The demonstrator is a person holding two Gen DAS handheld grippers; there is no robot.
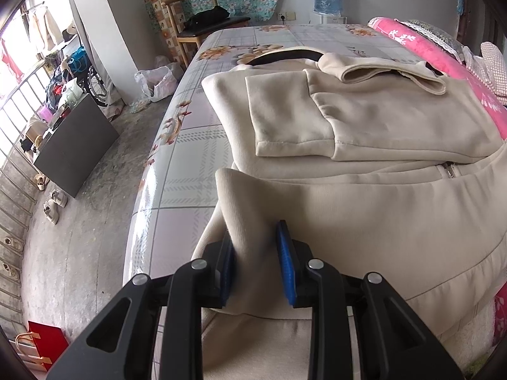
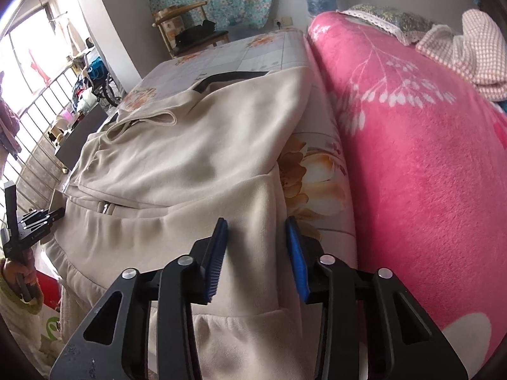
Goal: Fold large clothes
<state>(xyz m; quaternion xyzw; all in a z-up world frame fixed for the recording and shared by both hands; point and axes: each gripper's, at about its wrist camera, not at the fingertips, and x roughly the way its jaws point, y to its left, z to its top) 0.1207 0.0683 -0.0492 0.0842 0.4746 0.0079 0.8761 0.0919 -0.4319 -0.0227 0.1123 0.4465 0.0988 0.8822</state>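
A beige hoodie (image 1: pixel 364 120) lies spread over a floral bed sheet (image 1: pixel 190 164), filling the centre and right of the left wrist view, its sleeves folded across the body and a zipper (image 1: pixel 448 169) showing at mid right. At lower centre the left gripper (image 1: pixel 258 262) is clamped on a raised fold of the hoodie's hem, the cloth pinched between its blue pads (image 1: pixel 286 269).

In the right wrist view the hoodie runs from the centre to the lower left, beside a pink blanket (image 2: pixel 412 174) that fills the right. The right gripper (image 2: pixel 258 256) at lower centre straddles the hoodie's right edge, jaws partly apart; cloth lies between the pads, but whether they press it I cannot tell. At the left edge a hand (image 2: pixel 19 272) holds the other gripper.
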